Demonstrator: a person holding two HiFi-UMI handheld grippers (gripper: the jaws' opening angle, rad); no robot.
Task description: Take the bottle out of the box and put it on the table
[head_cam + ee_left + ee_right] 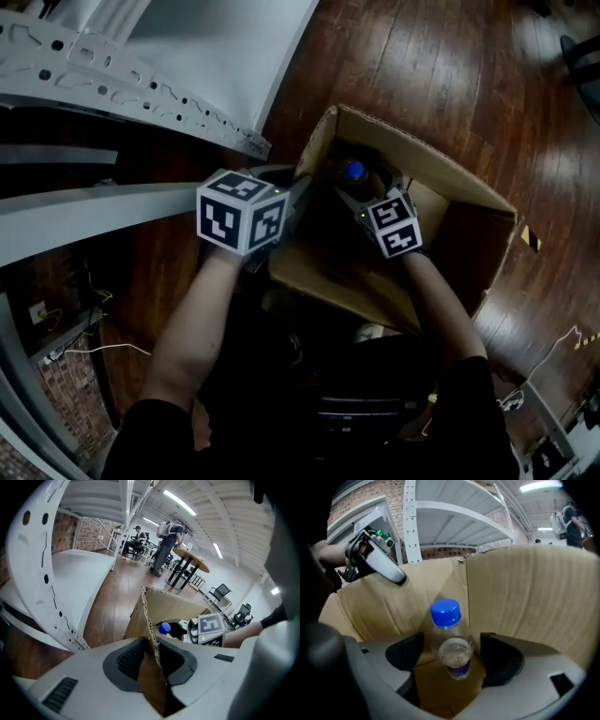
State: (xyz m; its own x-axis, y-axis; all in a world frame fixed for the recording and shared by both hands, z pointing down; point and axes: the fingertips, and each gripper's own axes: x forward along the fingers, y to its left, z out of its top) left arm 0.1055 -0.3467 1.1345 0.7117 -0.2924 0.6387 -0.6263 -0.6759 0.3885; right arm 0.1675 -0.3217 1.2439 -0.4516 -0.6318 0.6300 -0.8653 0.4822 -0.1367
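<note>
Left gripper [152, 659] pinches box wall [146, 616], right gripper [450, 660] spread wide

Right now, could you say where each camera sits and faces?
Head view: on the person's head, steeply down into the open brown cardboard box; both forearms, left gripper, right gripper show.
Left gripper view: on that gripper, along jaws clamped on the box wall; right gripper's cube shows.
Right gripper view: inside the box, facing the clear blue-capped plastic bottle between open jaws; left gripper shows.
Shared: the bottle's cap.
</note>
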